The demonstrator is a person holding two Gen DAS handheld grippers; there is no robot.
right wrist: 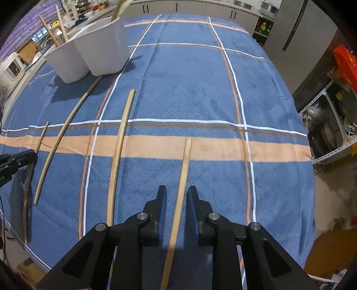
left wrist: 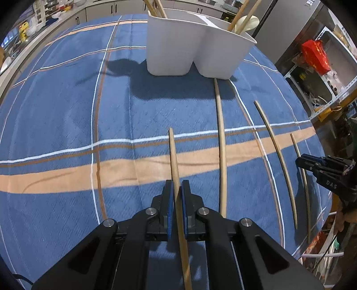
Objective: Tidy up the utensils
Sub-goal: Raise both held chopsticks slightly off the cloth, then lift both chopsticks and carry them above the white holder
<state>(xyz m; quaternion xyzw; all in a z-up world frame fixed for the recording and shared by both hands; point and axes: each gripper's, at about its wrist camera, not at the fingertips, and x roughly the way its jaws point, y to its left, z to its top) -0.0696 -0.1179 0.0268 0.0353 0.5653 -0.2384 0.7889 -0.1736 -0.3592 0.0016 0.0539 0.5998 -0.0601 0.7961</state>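
Note:
My left gripper (left wrist: 176,189) is shut on a wooden chopstick (left wrist: 173,154) that lies along the blue plaid cloth. Three more chopsticks lie to its right: one (left wrist: 222,142), one (left wrist: 276,156) and one (left wrist: 302,176). My right gripper (right wrist: 177,193) is open, its jaws on either side of the rightmost chopstick (right wrist: 185,169) without gripping it; it also shows at the right edge of the left wrist view (left wrist: 300,162). A white two-part utensil holder (left wrist: 189,49) stands at the far side with several utensils in it; it also shows in the right wrist view (right wrist: 89,53).
The blue plaid cloth (right wrist: 189,89) covers the table. Kitchen cabinets (right wrist: 189,6) run along the back. A metal shelf (left wrist: 319,78) with a red bag (left wrist: 315,56) stands beyond the table's right edge.

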